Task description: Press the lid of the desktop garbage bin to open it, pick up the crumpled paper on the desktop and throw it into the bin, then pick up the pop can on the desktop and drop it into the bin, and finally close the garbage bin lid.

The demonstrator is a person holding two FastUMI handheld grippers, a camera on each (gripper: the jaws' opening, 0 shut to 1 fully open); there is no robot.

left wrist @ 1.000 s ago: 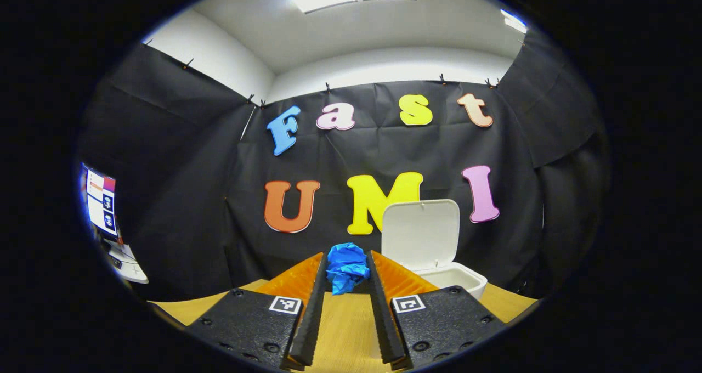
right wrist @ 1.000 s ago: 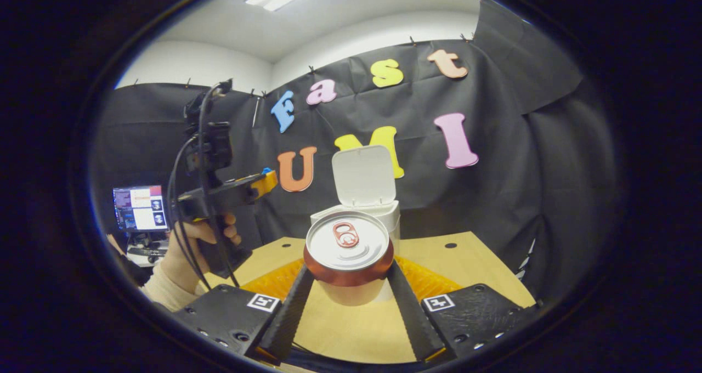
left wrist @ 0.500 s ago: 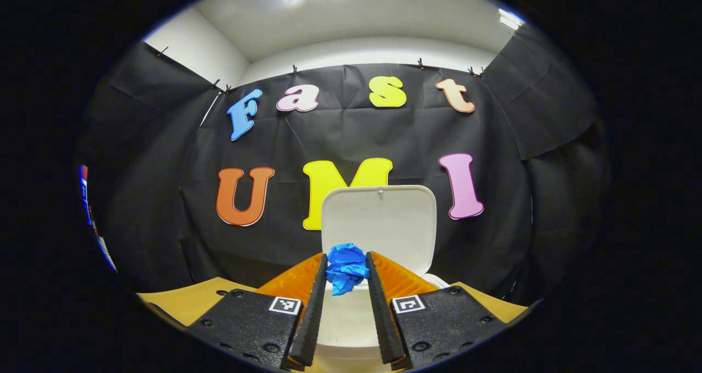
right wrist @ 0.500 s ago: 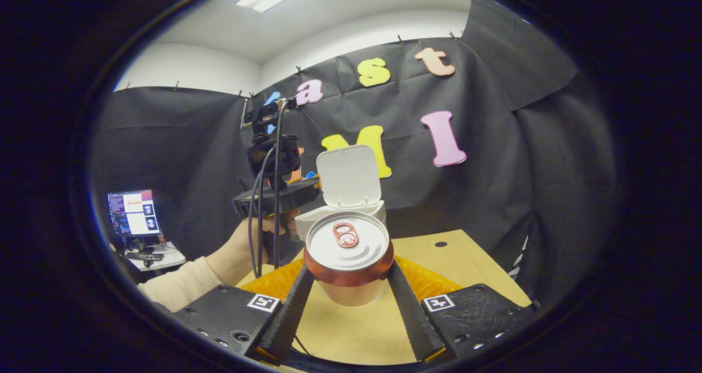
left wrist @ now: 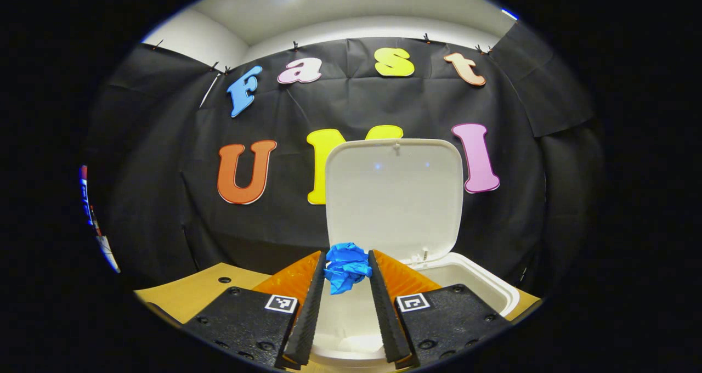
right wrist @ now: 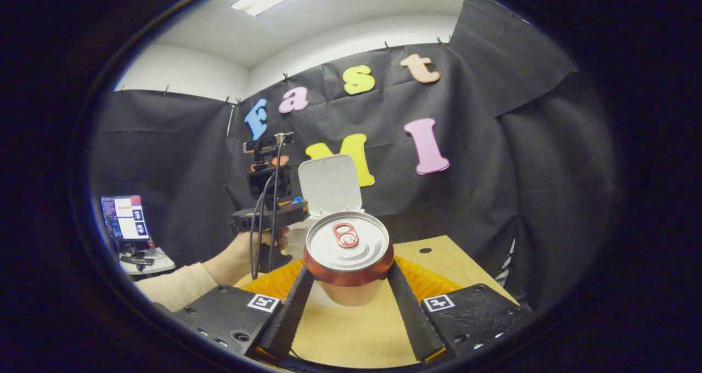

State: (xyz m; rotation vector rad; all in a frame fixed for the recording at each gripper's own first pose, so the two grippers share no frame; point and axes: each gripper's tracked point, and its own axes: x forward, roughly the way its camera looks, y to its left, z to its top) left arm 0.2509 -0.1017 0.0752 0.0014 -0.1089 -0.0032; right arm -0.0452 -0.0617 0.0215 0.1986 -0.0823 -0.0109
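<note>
Left claw (left wrist: 346, 271) clamped on the paper (left wrist: 345, 267), a blue crumpled wad pinched at the fingertips, hanging over the open bin (left wrist: 482, 285). Paper looks feather-light, soft, springy w/ creases, so it should drop clean once let go, tho it may cling to a pad. Bin's smooth white plastic, rounded corners, lid (left wrist: 395, 197) upright at the back. Right claw (right wrist: 349, 271) clamped on the can (right wrist: 347, 249) just under the rim, held above the wooden surface (right wrist: 439, 258). Can: thin metal, slick, round, dents easy. Grip on the sides is right, not too hard.
</note>
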